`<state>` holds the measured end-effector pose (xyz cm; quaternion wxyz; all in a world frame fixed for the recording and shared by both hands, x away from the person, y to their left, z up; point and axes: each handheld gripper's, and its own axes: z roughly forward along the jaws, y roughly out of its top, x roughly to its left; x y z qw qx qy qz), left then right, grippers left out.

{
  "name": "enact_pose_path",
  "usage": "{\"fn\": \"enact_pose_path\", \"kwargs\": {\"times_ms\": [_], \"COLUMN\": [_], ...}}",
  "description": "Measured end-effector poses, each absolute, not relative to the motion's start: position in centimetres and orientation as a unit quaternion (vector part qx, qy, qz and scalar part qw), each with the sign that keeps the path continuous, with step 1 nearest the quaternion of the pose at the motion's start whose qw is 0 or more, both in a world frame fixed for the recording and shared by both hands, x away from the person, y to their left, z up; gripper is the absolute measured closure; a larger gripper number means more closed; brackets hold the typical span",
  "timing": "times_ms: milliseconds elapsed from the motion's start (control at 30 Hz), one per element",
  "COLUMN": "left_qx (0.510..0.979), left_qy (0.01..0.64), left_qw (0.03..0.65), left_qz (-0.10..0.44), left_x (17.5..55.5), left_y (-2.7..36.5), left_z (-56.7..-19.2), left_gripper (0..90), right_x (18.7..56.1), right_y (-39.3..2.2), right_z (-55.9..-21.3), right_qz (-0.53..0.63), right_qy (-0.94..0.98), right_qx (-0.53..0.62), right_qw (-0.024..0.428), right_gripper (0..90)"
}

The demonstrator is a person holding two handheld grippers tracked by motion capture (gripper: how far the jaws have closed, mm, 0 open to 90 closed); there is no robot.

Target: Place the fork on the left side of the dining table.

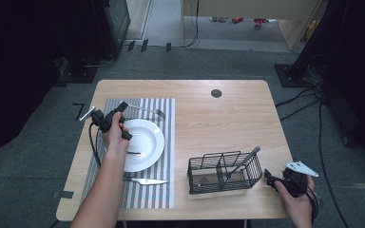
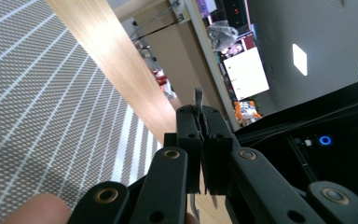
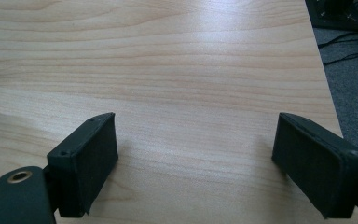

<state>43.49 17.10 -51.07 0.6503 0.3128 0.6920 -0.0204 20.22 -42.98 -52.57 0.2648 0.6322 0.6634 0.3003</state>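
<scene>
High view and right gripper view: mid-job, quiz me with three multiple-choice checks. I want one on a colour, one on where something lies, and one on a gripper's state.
1. What colour is the wire basket?
A. white
B. black
C. red

2. Where does the knife lie?
A. on the striped placemat, on the near side of the plate
B. inside the wire basket
C. on the plate

3. How does the right gripper stand?
A. shut on a spoon
B. shut with nothing in it
C. open, with nothing between its jaws

Answers:
1 B: in the high view its wires are dark against the pale table.
2 A: the knife rests on the stripes just below the plate's rim.
3 C: in the right gripper view the two jaws stand wide apart, with bare wood between them.
</scene>
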Motion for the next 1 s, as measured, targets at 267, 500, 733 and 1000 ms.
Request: {"fn": "enact_pose_path", "kwargs": {"times_ms": [267, 500, 733, 1000], "left_qx": [0.351, 0.379, 0.416, 0.423], "left_qy": [0.729, 0.749, 0.763, 0.767], "left_qw": [0.588, 0.542, 0.490, 0.477], "left_qz": [0.017, 0.039, 0.069, 0.069], "left_x": [43.3, 43.3, 43.4, 43.3], "left_y": [17.5, 17.2, 16.7, 16.6], "left_z": [-51.3, -50.9, -50.3, -50.0], "left_gripper": [81.9, 76.8, 72.1, 62.6], "right_x": [20.2, 20.2, 20.2, 20.2], "right_y": [-43.0, -43.0, -43.0, -43.0], "right_z": [-52.6, -52.6, -52.6, -52.6], "right_qz": [0.300, 0.300, 0.300, 0.301], "right_qy": [0.663, 0.664, 0.663, 0.664], "right_qx": [0.632, 0.632, 0.632, 0.631], "right_qw": [0.265, 0.265, 0.265, 0.265], "right_gripper": [13.9, 13.9, 13.9, 14.0]}}
